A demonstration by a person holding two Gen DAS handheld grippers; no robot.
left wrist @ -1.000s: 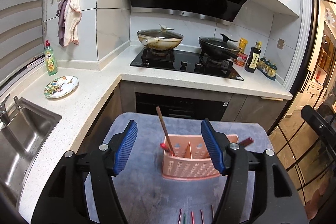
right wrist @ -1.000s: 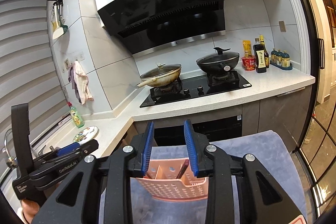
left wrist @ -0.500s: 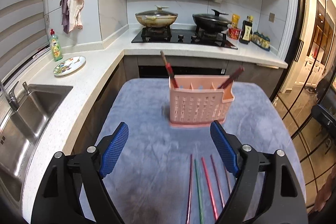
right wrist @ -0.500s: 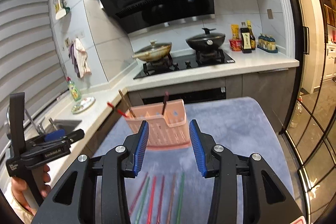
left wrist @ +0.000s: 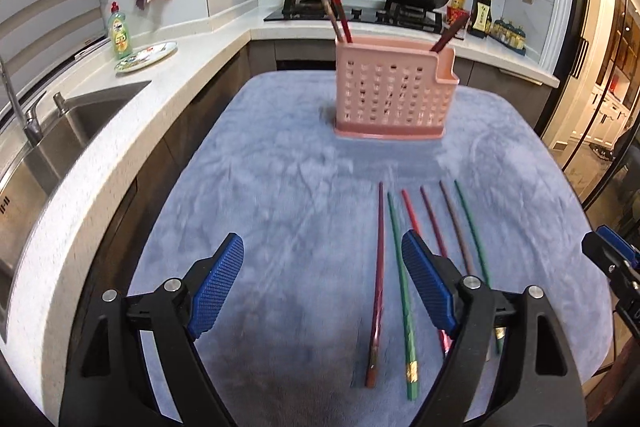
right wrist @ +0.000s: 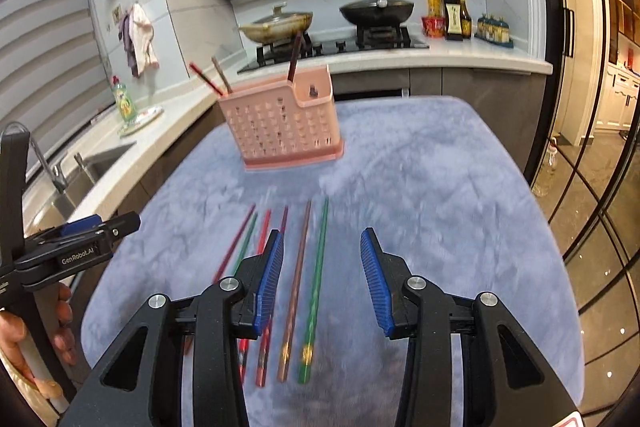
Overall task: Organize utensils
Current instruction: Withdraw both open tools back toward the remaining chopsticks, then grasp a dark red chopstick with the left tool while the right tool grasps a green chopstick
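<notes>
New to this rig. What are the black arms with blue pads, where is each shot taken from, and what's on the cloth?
There is no robot here. A person holds a handheld two-finger claw in each hand, and a fisheye camera on each one looks forward along its fingers.

The left wrist view shows the left claw, open and holding nothing. The right wrist view shows the right claw, also open and holding nothing. At the left edge of that view you can see the person's left hand gripping the other tool.

On the blue-grey cloth stands a pink perforated utensil holder with three chopsticks already standing in it. Six loose chopsticks lie side by side in front of it: reddish, brown and green. The kitchen counter and stove are behind.
</notes>
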